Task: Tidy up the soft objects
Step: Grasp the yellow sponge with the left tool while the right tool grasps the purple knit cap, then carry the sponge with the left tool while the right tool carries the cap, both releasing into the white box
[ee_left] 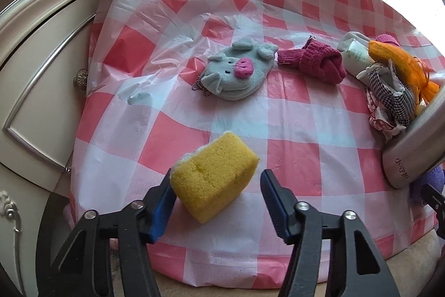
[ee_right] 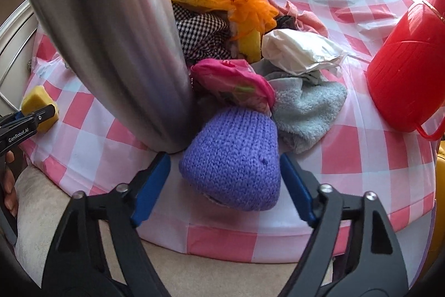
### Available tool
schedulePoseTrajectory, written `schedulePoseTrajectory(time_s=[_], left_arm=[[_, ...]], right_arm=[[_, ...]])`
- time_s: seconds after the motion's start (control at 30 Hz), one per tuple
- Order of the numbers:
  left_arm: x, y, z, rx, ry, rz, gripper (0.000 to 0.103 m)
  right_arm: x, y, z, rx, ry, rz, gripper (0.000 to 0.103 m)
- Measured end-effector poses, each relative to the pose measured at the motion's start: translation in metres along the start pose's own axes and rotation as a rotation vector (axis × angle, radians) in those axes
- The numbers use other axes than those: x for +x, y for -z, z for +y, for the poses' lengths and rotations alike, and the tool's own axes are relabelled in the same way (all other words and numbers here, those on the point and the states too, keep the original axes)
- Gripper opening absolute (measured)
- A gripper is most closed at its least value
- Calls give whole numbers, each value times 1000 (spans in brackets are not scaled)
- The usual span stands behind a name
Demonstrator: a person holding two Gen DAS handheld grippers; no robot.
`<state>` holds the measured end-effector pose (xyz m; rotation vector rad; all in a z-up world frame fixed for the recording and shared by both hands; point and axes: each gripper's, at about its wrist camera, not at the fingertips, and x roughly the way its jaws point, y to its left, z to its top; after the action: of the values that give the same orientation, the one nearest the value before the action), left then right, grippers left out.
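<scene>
While we hold both claws over the pink-and-white checked cloth (ee_left: 292, 113), each stands partly open around one soft thing. Between the fingers of our left gripper (ee_left: 217, 185) sits one yellow sponge (ee_left: 214, 180): the left pad touches its side, the right pad stands clear of it, so it is not clamped. Beyond that claw lie one grey plush mouse purse (ee_left: 236, 68) and, to its right, one crimson knitted sock (ee_left: 314, 61).

Between the fingers of our right gripper (ee_right: 225, 171) lies one purple knitted piece (ee_right: 233, 163), with a gap on either side, so nothing is gripped. Just ahead and left of it stands one steel cylinder (ee_right: 111, 32). Beyond the purple piece sits the heap: one pink pouch (ee_right: 233, 82), one grey towel (ee_right: 306, 110), one white bag (ee_right: 300, 52), one checked cloth piece (ee_right: 200, 32), one orange ribbon bow (ee_right: 247, 4). Far right stands one red basket (ee_right: 403, 68).
</scene>
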<state>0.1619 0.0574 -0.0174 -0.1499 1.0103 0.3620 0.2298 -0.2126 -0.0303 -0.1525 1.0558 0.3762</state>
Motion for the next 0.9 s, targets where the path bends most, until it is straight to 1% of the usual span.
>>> schedulePoseTrajectory(time_s=[0.03,0.13,0.27,0.53,0.73,0.9], left_arm=[[1,0,-1,4,3,2,46],[-2,1,-4,19,-2,-11,44],[-14,3,-11,53,-38,-48,43],[-47,14,-21,71,-67,-105,42],[-69,29,-35,95,-63,-132,42],[-84,39,-46,112,-60,-147,42]], right_arm=[[2,1,-1,6,-8,8,72],[1,3,-3,11,-15,-4,68],[-3,6,-6,21,-25,-14,64],[-24,12,-17,23,-35,-54,63],[-47,27,-17,19,-40,-84,63],[-58,36,-20,32,-52,-95,63]])
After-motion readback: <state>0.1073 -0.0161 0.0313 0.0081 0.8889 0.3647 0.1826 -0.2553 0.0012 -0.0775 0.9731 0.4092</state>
